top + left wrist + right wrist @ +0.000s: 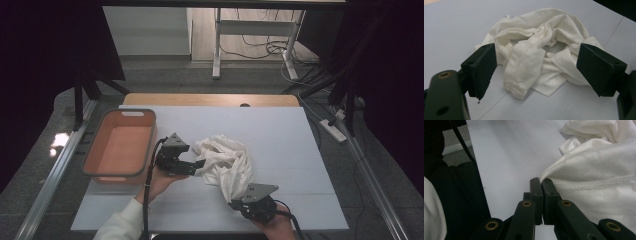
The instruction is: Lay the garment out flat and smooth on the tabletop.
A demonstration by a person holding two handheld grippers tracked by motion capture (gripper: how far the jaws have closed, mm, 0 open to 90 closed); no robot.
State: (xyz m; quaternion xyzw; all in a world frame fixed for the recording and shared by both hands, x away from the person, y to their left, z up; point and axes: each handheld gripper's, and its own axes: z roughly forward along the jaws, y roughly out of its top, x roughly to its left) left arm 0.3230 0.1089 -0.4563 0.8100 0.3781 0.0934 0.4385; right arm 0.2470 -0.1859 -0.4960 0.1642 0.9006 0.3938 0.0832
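Here the right gripper has its jaws pressed together on the hemmed edge of the white cloth, at the near corner of the heap. The left gripper stands with jaws wide apart, one on each side of the cloth's near folds, not touching them. Just left of the left gripper stands an orange basket, near the table's left edge. The cloth lies crumpled and twisted in the middle of the table, between both grippers.
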